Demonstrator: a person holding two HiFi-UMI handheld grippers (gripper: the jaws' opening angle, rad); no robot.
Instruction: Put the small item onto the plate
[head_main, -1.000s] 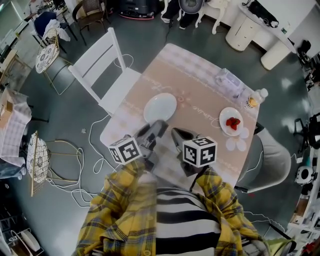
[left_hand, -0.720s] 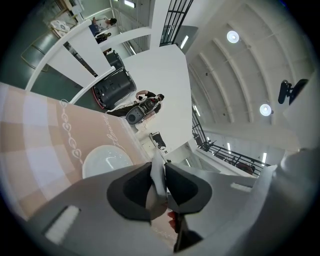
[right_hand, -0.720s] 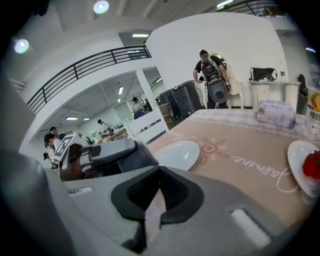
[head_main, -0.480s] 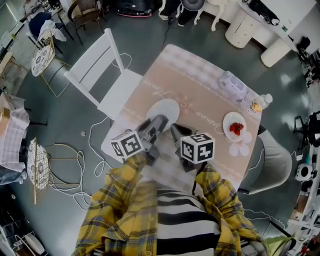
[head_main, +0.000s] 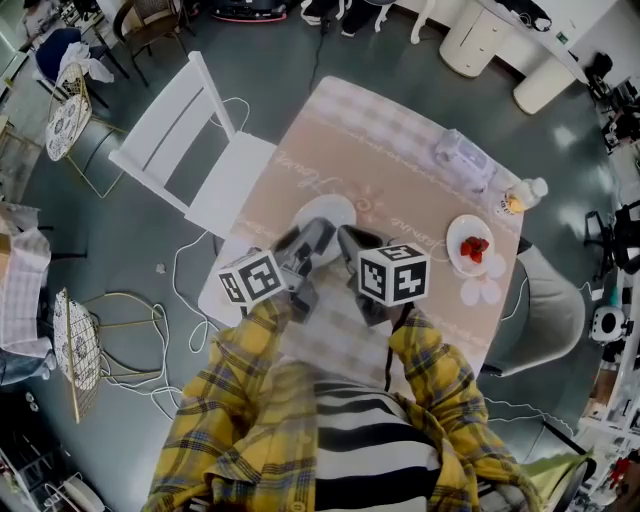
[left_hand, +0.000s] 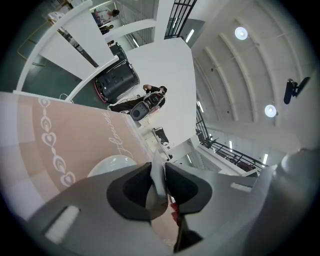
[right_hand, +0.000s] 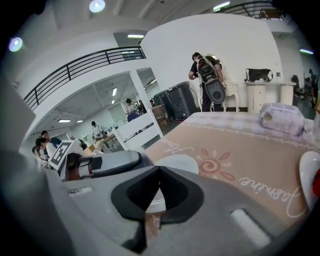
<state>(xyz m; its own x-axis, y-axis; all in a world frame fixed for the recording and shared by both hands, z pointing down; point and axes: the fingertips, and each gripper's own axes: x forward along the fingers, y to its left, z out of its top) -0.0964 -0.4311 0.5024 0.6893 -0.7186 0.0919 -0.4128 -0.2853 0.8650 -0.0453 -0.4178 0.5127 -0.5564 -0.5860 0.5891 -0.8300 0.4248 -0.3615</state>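
Left gripper (left_hand: 158, 165) jaws a slit apart, right gripper (right_hand: 157, 170) jaws together, we hold both just short of the empty plate (head_main: 325, 205) while the strawberries (head_main: 473, 246) lie on the right plate (head_main: 455, 228).

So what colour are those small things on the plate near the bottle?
Red: the small things on that white plate show best in the head view.

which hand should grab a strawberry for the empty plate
Right, likely: the right tongs are on the strawberries' side, while the left tongs are farther off, by the empty plate.
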